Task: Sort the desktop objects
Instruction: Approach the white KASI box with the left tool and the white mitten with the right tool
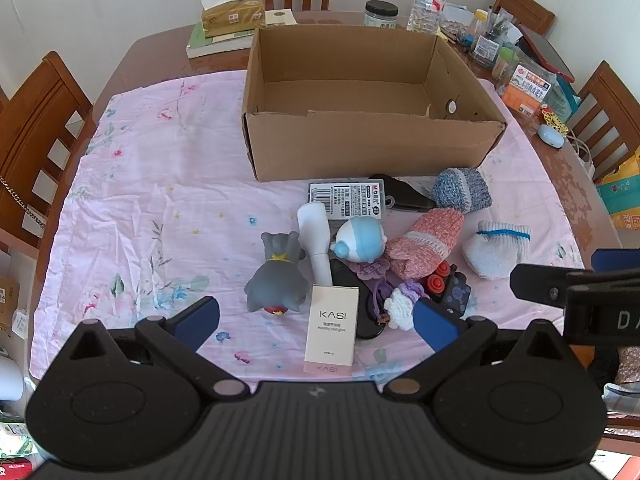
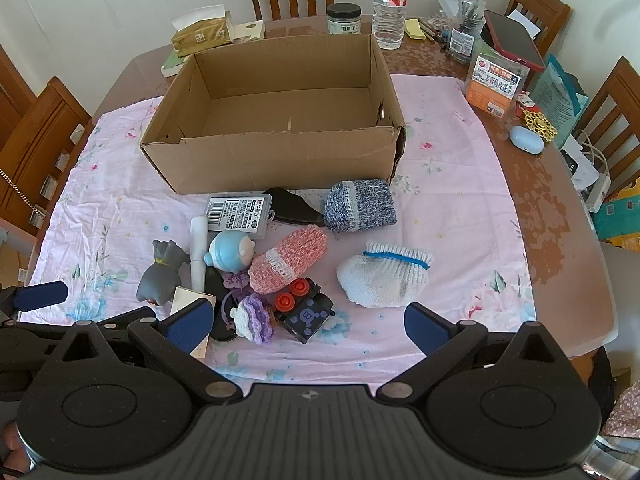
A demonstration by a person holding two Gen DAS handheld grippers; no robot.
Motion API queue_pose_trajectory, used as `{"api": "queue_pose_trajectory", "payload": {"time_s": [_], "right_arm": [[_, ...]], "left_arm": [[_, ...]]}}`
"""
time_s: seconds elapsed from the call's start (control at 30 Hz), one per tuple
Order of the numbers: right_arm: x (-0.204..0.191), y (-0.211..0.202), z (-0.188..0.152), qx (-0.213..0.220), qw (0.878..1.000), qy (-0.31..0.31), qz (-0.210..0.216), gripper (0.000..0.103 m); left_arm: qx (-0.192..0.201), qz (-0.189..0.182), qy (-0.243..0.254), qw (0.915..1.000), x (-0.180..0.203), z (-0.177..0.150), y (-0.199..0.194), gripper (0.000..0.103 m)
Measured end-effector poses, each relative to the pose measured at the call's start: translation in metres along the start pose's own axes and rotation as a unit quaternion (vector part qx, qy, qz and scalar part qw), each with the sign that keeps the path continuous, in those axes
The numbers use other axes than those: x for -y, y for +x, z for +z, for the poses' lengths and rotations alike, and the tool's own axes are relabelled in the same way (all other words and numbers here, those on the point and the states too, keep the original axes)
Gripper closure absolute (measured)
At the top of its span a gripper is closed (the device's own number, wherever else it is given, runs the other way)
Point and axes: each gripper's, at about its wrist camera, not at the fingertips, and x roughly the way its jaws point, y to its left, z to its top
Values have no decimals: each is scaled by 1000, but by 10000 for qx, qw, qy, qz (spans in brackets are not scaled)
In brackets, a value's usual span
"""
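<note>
Both grippers hover spread wide, left gripper (image 1: 316,322) over the white KASI box (image 1: 331,330), right gripper (image 2: 308,322) empty above the black toy car (image 2: 306,312) (nothing gripped); clutter sits just before the empty cardboard box (image 2: 276,160).

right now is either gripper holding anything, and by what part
Nothing is held. The left gripper and right gripper both stand wide open above the pile, touching nothing; the box is empty.

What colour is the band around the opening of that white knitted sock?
Blue, a thin band on the white knitted sock; clearest in the right wrist view.
</note>
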Motion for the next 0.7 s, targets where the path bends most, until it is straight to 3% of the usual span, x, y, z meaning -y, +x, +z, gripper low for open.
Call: {"api": "queue_pose_trajectory", "payload": {"time_s": [0.7], "right_arm": [[18,6,9,219,9997,-39,134,0]], "left_arm": [[99,120,-139,9998,-1,-4,16,1]]}}
